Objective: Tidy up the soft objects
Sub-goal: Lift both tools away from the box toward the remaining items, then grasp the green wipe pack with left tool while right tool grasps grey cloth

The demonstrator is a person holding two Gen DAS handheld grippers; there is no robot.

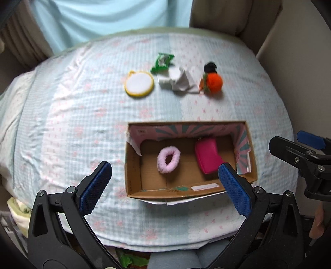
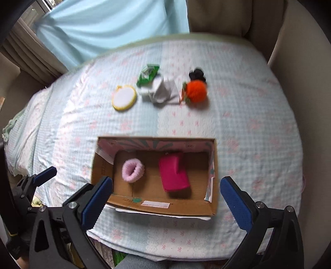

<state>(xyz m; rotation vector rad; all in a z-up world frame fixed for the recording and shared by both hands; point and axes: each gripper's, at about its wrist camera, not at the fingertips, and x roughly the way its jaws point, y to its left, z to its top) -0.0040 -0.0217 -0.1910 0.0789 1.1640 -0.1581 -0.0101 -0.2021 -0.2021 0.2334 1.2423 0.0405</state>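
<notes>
While hovering over the box [image 1: 132, 165], both grippers gape wide, holding nothing.

From my feed I see a bed covered in a pale blue gingham sheet with pink bow prints [image 1: 68, 115], its fabric lightly creased toward the left. Behind it hangs a light blue curtain [image 2: 115, 27], falling in soft folds. Left of that, beige pleated drapes [image 2: 26, 53] sit beside a sliver of window frame [image 2: 44, 5] in the right wrist view's upper left corner. On the right stands a beige padded headboard or cushion [image 1: 235, 14] against a plain cream wall [image 1: 300, 68]. The light is soft and even.
</notes>
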